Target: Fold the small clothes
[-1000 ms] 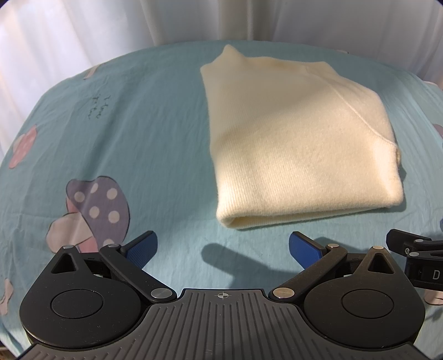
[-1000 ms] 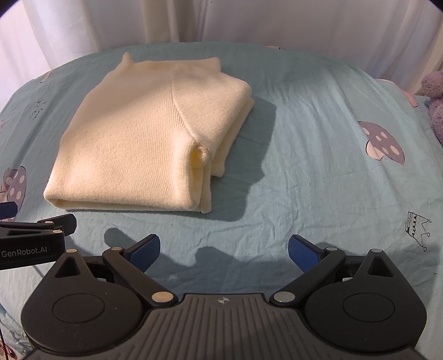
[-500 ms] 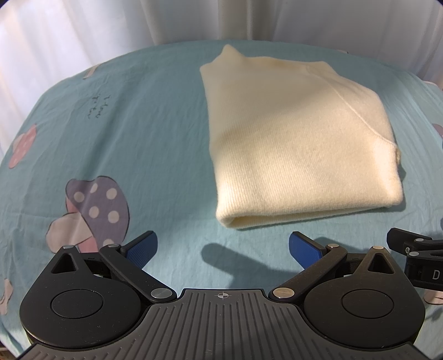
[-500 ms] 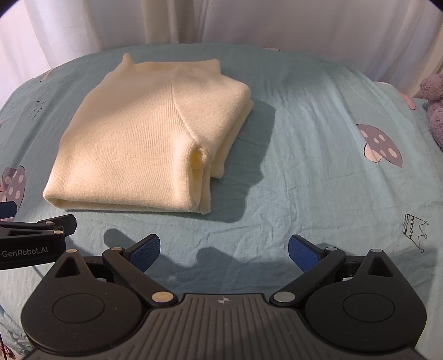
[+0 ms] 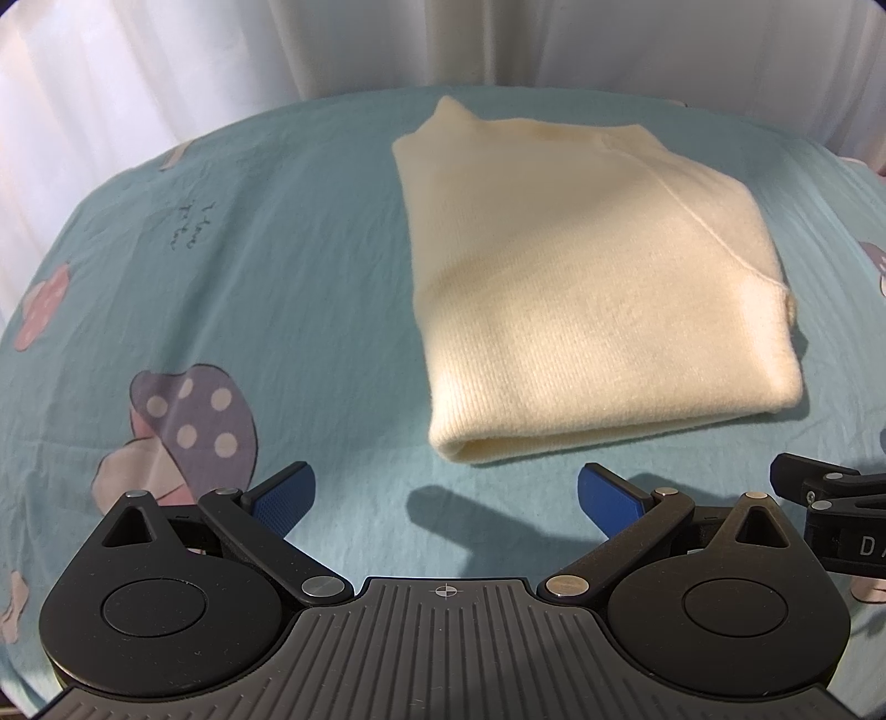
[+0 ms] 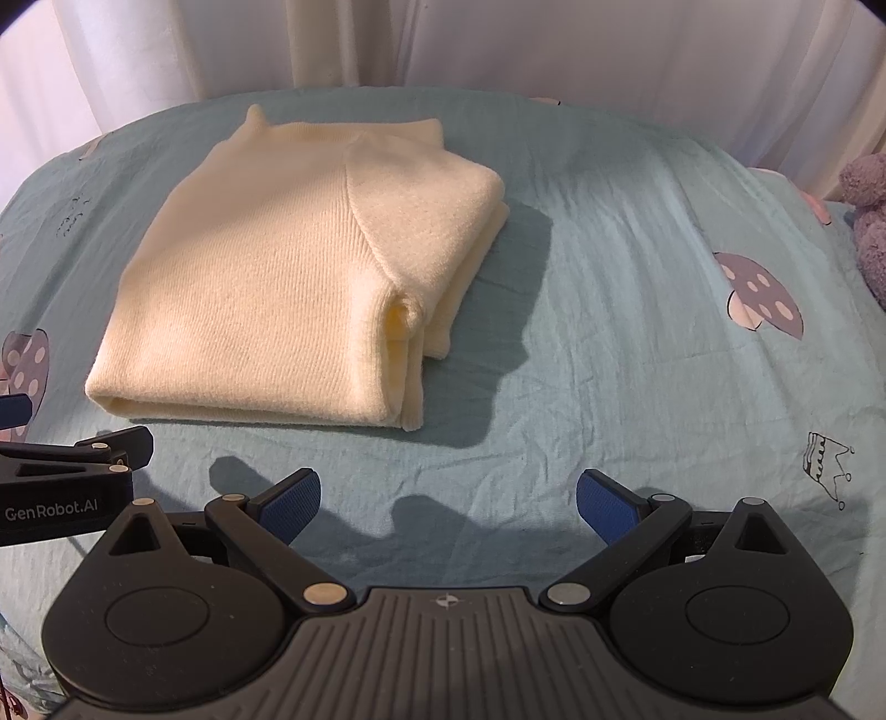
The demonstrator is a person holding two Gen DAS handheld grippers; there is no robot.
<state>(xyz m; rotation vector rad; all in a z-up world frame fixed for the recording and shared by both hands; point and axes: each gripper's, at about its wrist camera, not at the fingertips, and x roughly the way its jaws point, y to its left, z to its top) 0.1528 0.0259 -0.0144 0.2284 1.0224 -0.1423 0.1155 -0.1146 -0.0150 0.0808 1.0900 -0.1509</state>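
A cream knit sweater (image 5: 587,288) lies folded into a thick rectangle on the light blue sheet; it also shows in the right wrist view (image 6: 299,288), with stacked folded edges on its right side. My left gripper (image 5: 446,493) is open and empty, held just short of the sweater's near folded edge. My right gripper (image 6: 448,501) is open and empty, near the sheet in front of the sweater's right corner. Each gripper shows at the edge of the other's view.
The blue sheet (image 5: 277,310) has mushroom prints (image 5: 188,421) and small drawings (image 6: 825,462). White curtains (image 6: 498,44) hang behind the bed. A purple plush toy (image 6: 869,221) sits at the far right edge.
Nothing has visibly changed apart from a very slight drift of the right wrist view. Both grippers stay open.
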